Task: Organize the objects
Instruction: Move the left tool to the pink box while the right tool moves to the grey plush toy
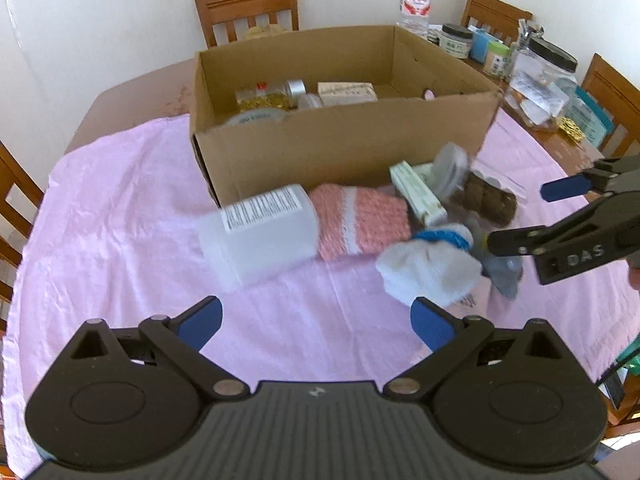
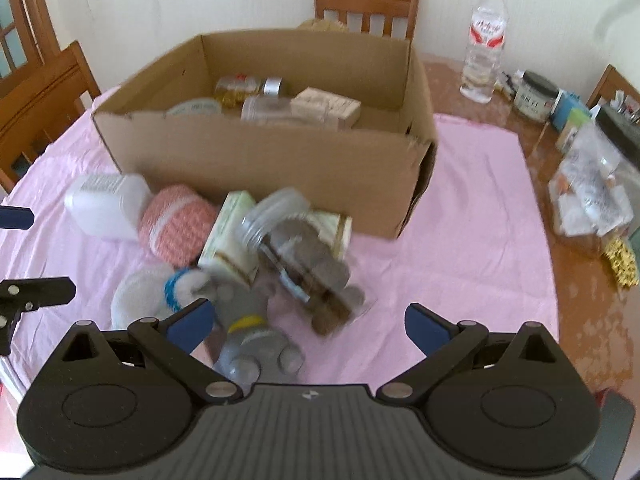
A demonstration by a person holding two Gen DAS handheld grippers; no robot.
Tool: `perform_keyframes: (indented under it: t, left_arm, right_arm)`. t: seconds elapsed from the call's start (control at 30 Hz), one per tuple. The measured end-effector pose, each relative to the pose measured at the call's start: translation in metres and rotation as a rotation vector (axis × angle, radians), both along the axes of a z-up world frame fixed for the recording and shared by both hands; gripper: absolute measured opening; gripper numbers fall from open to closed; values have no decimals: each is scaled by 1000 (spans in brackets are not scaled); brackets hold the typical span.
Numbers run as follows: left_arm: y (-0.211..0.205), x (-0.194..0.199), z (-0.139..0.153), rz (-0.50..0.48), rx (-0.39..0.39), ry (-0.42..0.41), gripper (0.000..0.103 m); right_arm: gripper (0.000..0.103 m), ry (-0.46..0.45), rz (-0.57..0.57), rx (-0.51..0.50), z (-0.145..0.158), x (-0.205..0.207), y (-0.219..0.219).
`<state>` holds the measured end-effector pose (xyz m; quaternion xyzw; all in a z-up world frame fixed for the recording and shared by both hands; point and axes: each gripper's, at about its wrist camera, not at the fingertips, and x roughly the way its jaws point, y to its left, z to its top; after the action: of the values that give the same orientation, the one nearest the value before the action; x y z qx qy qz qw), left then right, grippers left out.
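An open cardboard box (image 1: 344,136) (image 2: 256,156) stands on the pink cloth and holds jars and a small carton. In front of it lies a pile: a white plastic bottle (image 1: 260,228) (image 2: 106,204), a pink knitted piece (image 1: 360,220) (image 2: 176,232), a pale green carton (image 1: 416,194) (image 2: 230,240), a clear jar of brown pieces (image 1: 480,196) (image 2: 304,264), a white sock with blue trim (image 1: 432,264) (image 2: 176,288) and a grey plush toy (image 2: 256,340). My left gripper (image 1: 316,320) is open, just short of the pile. My right gripper (image 2: 306,324) is open over the plush toy and jar.
A water bottle (image 2: 484,40), jars and a clear container (image 1: 540,80) crowd the bare wooden table to the right of the cloth (image 2: 472,216). Wooden chairs (image 1: 246,8) ring the table. The right gripper (image 1: 516,216) shows in the left wrist view.
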<state>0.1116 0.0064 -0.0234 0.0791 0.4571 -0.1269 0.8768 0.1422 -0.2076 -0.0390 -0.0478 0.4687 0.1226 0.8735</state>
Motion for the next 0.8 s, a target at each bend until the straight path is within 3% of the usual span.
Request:
perform_keyframes:
  t: [0.3,0.5,0.8]
  left_arm:
    - [-10,-12,-8,-57,-58,25,100]
    - [-31,-15,-19,-136,-52,54,100]
    - [-53,-8,-48,-203,-9,105,100]
  right_arm:
    - [103,46,5,-17,-21,-7,6]
    - [103,78,-21,35,-25,-12,-8]
    - [103,90,-2,4,-32,-26,-13]
